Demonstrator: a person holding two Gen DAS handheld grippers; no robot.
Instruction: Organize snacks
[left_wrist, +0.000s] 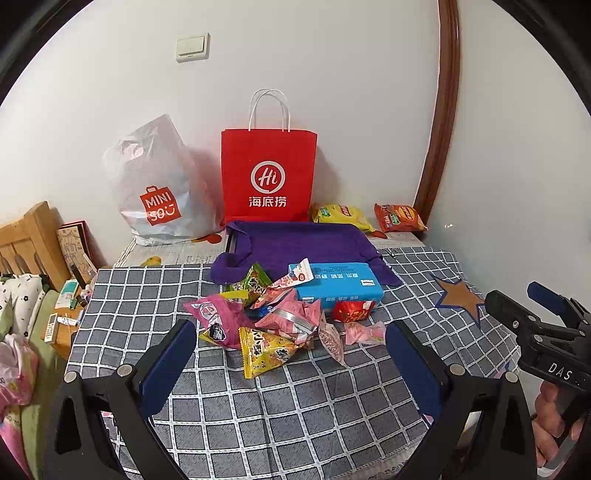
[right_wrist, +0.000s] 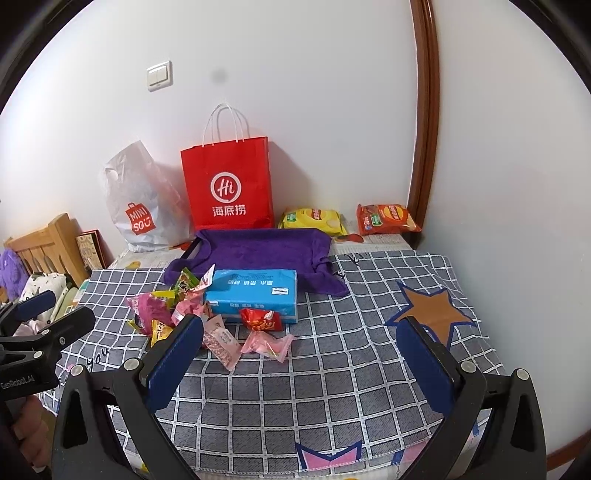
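Note:
A heap of small snack packets (left_wrist: 273, 317) (right_wrist: 177, 310) lies on the checked tablecloth (left_wrist: 258, 402), left of a blue tissue pack (left_wrist: 338, 286) (right_wrist: 255, 295). A red packet (right_wrist: 263, 319) and a pink candy (right_wrist: 267, 344) lie in front of the pack. A yellow chip bag (right_wrist: 314, 219) and an orange chip bag (right_wrist: 386, 219) rest at the back by the wall. My left gripper (left_wrist: 290, 347) is open just short of the heap, nothing in it. My right gripper (right_wrist: 301, 339) is open over the cloth, to the right of the heap, empty.
A red paper bag (left_wrist: 269, 175) and a white plastic bag (left_wrist: 159, 192) stand against the wall. A purple towel (left_wrist: 295, 245) covers a tray behind the tissue pack. A wooden bed frame (left_wrist: 26, 240) and bedding sit to the left. A wall runs along the right.

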